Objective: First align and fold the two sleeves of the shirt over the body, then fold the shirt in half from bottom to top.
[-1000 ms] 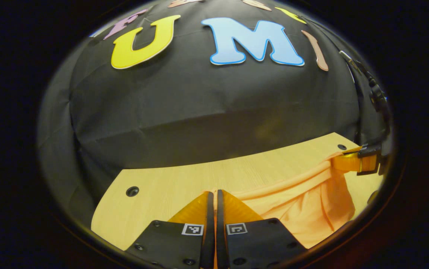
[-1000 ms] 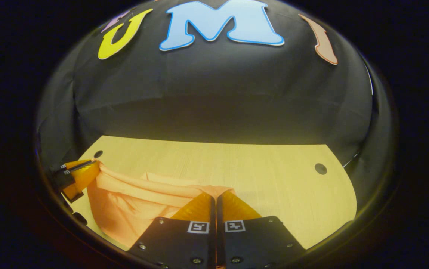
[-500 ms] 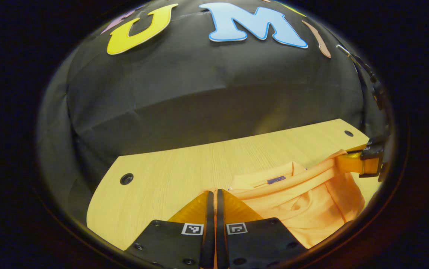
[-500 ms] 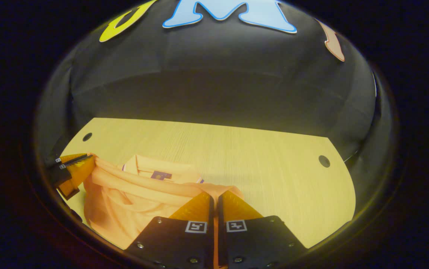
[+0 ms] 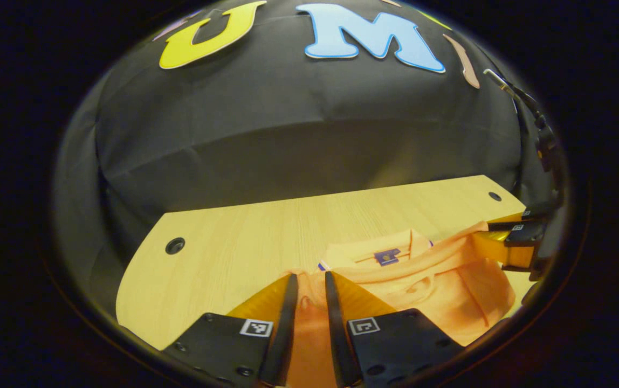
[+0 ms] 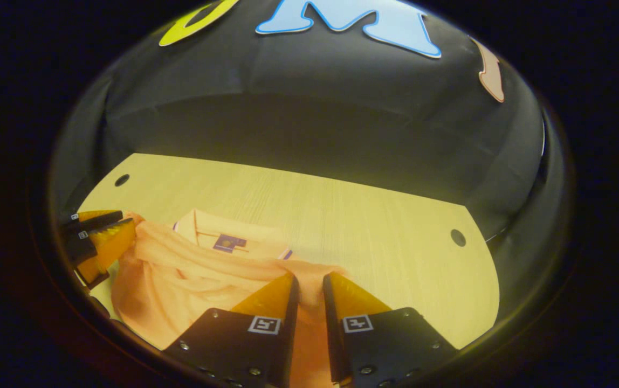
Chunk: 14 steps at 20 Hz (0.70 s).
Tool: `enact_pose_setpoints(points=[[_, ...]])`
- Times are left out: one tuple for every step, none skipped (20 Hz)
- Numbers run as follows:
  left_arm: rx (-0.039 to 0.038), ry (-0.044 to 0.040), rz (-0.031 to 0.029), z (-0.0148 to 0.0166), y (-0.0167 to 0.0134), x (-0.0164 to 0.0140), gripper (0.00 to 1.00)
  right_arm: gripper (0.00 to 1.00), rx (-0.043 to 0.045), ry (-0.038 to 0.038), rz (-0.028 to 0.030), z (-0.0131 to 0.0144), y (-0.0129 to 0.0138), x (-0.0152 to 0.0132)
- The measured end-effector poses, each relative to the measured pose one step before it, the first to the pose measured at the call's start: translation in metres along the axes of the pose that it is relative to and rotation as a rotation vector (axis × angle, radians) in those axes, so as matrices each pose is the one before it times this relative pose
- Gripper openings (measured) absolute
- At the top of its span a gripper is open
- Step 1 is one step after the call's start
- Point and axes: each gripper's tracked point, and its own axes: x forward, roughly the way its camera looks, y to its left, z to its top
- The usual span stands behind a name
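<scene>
I see a pale wood table [image 5: 245, 242] ahead of both tongs, black cloth behind. The orange shirt [image 6: 191, 275] lies folded between them, collar up. My left tongs [image 5: 308, 283] and right tongs [image 6: 309, 284] stand narrowly parted over its corners.

This is a staged recording booth, not a lived-in room. Black cloth [image 5: 298, 134] hangs as the back wall and wraps round both sides, creased and draped rather than built. In front of it stands a pale wood-grain bench [image 6: 374, 226] with rounded corners and round cable holes [image 6: 457, 237] near its ends, like an office desk top. A dark cable [image 5: 541, 129] runs down the right edge in the left gripper view.
</scene>
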Motion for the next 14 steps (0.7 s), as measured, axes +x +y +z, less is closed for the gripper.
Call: enact_pose_setpoints(points=[[-0.00856, -0.00188, -0.01041, 0.00031, -0.00323, -0.00243, 0.46, 0.28, -0.00367, -0.00531, -0.00451, 0.0013, -0.00102, -0.00352], [-0.00194, -0.00359, -0.00434, 0.00132, -0.00214, -0.00286, 0.54, 0.29, -0.00163, -0.00751, -0.00235, 0.00155, -0.00101, -0.00005], [0.00569, -0.00644, 0.00306, 0.00164, -0.00003, -0.00247, 0.6, 0.36, -0.00013, -0.00474, 0.00146, 0.00162, -0.00019, -0.00463], [0.0051, -0.00685, -0.00044, 0.00217, -0.00136, -0.0026, 0.67, 0.48, 0.00184, -0.00437, -0.00063, 0.00122, 0.00037, -0.00211], [0.00237, -0.00739, -0.00012, 0.00286, -0.00163, -0.00216, 0.71, 0.51, 0.00174, -0.00576, 0.00122, 0.00208, 0.00023, -0.00318], [0.00072, -0.00677, -0.00066, 0.00274, -0.00146, -0.00361, 0.78, 0.6, 0.00099, -0.00467, 0.00132, 0.00117, -0.00005, -0.0018], [0.00024, -0.00477, 0.0014, 0.00229, -0.00044, -0.00248, 0.81, 0.64, -0.00064, -0.00537, -0.00163, 0.00147, -0.00107, -0.00346], [0.00132, -0.00411, 0.00388, 0.00206, -0.00082, -0.00282, 0.89, 0.7, -0.00105, -0.0065, -0.00081, 0.00174, -0.0004, -0.0027], [0.00246, -0.00434, 0.00551, 0.0006, 0.0004, -0.00255, 0.93, 0.77, -0.00076, -0.00594, -0.00093, 0.00103, -0.00032, -0.00088], [0.00177, -0.0038, 0.00136, 0.00093, -0.00027, -0.00304, 1.0, 0.78, -0.00001, -0.00689, -0.00185, 0.00116, -0.00038, -0.00322], [0.00204, -0.00338, 0.00063, 0.00088, -0.00006, -0.00283, 1.0, 0.79, 0.0003, -0.00709, -0.00026, 0.00133, -0.00091, -0.00378], [0.00108, -0.00393, 0.00269, 0.00106, 0.00036, -0.003, 1.0, 0.88, 0.00004, -0.0061, 0.0007, 0.00146, -0.00043, -0.00465], [0.00033, -0.00392, 0.00196, -0.0004, 0.00041, -0.0034, 1.0, 0.98, -0.00078, -0.00705, -0.0034, 0.00111, -0.00245, -0.00567], [0.00027, -0.0059, 0.00072, 0.00125, 0.00023, -0.00337, 0.96, 0.97, 0.00107, -0.00888, 0.00017, 0.00198, -0.00038, -0.00352]])
